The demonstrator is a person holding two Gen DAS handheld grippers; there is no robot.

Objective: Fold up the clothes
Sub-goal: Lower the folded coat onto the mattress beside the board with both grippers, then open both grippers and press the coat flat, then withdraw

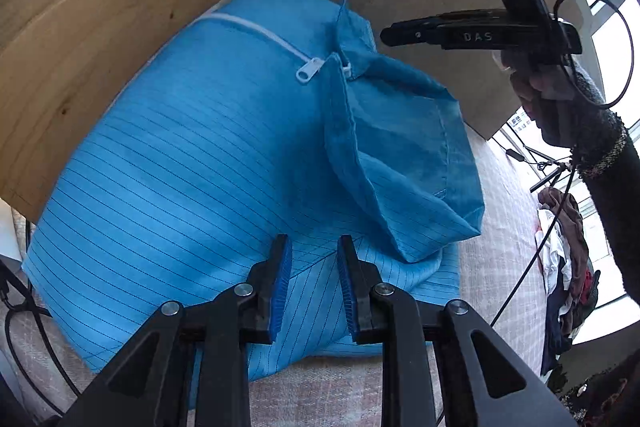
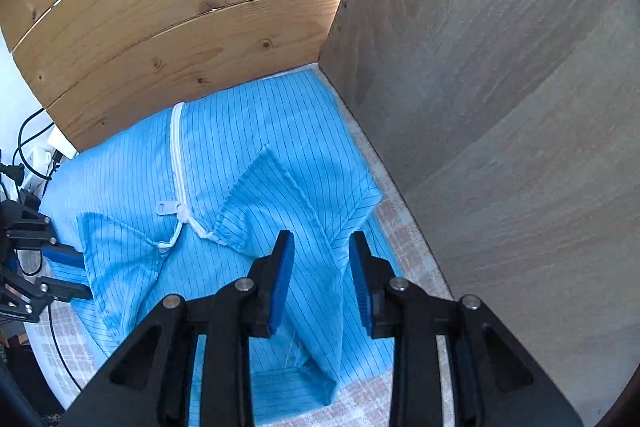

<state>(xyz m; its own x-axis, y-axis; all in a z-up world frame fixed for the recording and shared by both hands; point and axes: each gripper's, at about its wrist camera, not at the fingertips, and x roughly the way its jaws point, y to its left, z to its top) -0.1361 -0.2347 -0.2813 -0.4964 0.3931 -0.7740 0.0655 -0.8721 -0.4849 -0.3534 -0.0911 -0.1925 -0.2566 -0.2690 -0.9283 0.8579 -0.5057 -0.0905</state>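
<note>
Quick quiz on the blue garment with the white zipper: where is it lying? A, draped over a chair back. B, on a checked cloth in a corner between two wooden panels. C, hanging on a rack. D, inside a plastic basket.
B: the garment lies flat on the checked cloth, tucked where the pine panel meets the grey panel.

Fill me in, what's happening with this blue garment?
A person with two handheld grippers is folding a blue striped zip garment on a checked cloth in a wood-panelled corner. The left gripper sits low over its near edge, fingers apart; the right gripper hovers above the loose flap, also open. Neither grips fabric.
</note>
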